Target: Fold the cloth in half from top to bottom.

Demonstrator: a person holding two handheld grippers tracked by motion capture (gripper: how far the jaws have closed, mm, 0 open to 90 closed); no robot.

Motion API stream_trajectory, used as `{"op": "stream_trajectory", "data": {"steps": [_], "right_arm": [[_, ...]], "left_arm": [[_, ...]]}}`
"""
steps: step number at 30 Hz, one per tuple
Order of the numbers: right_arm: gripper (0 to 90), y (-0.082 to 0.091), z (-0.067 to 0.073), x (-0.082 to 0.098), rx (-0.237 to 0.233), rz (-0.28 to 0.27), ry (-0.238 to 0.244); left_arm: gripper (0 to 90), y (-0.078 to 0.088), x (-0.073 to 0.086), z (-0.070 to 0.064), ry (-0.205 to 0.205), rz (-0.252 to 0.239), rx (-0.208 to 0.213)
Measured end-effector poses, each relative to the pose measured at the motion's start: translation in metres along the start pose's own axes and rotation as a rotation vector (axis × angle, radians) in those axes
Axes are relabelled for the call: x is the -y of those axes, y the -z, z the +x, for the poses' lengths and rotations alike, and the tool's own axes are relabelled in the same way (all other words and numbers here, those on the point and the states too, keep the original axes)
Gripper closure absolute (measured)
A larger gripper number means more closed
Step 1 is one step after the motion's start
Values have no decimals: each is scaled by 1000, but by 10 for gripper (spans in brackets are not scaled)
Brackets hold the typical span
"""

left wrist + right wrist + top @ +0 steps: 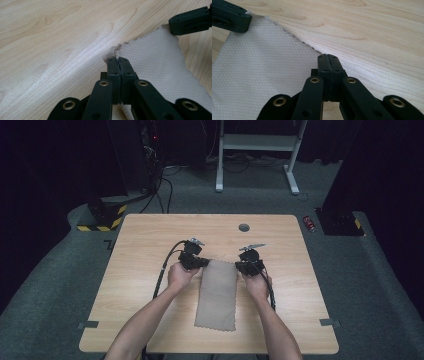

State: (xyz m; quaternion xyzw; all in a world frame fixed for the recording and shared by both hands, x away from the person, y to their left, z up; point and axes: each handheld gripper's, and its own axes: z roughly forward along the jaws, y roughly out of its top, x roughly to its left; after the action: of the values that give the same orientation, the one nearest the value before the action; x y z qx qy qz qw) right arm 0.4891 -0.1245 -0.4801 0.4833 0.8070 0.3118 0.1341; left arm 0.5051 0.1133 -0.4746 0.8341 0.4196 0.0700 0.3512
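Observation:
A beige cloth lies flat on the wooden table as a long strip running from the hands toward the near edge. My left gripper is shut on its far left corner; in the left gripper view a tuft of cloth pokes out past the closed tips of that gripper. My right gripper is at the far right corner, and in the right gripper view it is shut where the cloth edge meets its tips. Each gripper view shows the other gripper's jaw at the opposite corner.
A round cable hole sits in the table beyond the grippers. Bare wood lies on both sides of the cloth. On the floor are a red can, a yellow-and-black striped base and a white desk frame.

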Motion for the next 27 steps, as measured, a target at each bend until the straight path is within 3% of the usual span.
{"op": "stream_trajectory", "data": {"steps": [7,13,19,23,27], "right_arm": [[900,14,6,-20,5,-28,35],[900,14,11,-35,13,-32,57],[900,20,11,-49,25,-63,47],[900,22,13,-47,22,-60,73],[900,17,14,-37,10,-51,67]], "left_arm": [[888,10,-3,9,25,-40,0],[887,17,-14,21,42,-55,-11],[886,25,-25,22,9,-64,-30],[885,22,-18,21,11,-64,-19],[885,19,-8,19,8,-50,-1]]}}
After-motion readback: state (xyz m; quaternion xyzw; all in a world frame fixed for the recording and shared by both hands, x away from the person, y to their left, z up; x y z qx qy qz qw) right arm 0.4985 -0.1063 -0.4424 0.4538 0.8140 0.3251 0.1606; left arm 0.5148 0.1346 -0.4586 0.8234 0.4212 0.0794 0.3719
